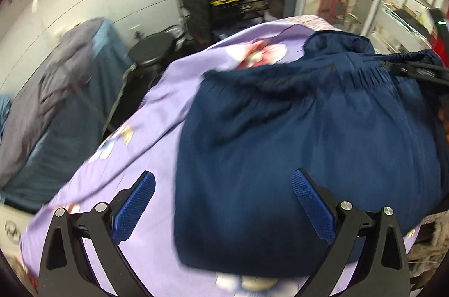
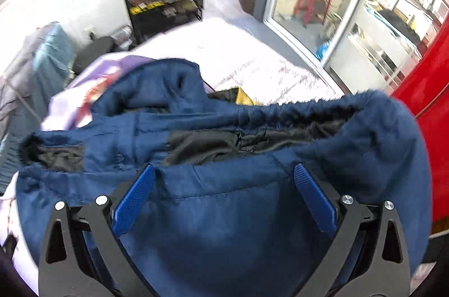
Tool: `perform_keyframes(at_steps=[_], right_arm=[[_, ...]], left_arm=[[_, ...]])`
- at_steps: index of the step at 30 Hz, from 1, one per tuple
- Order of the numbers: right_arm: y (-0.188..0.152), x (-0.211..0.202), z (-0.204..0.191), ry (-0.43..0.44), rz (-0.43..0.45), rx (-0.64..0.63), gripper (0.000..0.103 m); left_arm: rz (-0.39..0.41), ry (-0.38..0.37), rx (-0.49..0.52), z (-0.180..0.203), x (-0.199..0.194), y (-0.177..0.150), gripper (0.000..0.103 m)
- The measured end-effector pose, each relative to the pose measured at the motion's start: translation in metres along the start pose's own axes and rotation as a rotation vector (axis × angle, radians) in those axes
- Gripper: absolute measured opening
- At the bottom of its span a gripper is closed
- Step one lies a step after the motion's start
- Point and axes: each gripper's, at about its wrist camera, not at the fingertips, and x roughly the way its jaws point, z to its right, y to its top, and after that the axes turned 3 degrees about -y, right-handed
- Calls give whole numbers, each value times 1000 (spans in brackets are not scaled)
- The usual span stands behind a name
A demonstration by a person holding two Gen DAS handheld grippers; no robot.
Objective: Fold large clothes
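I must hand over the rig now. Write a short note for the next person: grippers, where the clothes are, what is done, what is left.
Left gripper: open, holds nothing, above the near left edge of the navy garment.
Right gripper: open, holds nothing, above the navy cloth just below the elastic waistband.
The garment lies bunched on the purple printed sheet; its black lining shows at the waistband.
Done: garment laid on the sheet, apparently doubled over.
Left: flatten the waistband and finish the fold.
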Motion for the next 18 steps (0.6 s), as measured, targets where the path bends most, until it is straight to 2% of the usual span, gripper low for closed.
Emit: perform_keyframes(at_steps=[4,7,11,12,14,15,16,17,18], right_arm=[[-18,-37,4,-25,65,-70,97],[-41,-63,18,-54,109,-86,97],[-66,-68,39,-27,66,-15,97],[-72,-66,43,-18,45,4,97],[-82,-63,46,-2,18,37,97],[-85,-63,48,3,9,55,97],[-88,-61,49,11,2,82,97],[-89,-59,47,20,1,104,97],[-90,-60,46,28,-2,124,97]], left_arm=[[6,-46,53,22,38,29,93],[-37,-69,29,27,77,59,92],[-95,-81,-75,14,115,88,93],[-122,-75,-135,4,120,96,92],[-180,-140,-245,-16,122,103,91],[-160,-185,-308,-30,111,107,90],[-118,-186,-327,-38,100,108,90],[-58,-151,-332,-46,81,107,91],[-32,-122,-319,-47,68,105,91]])
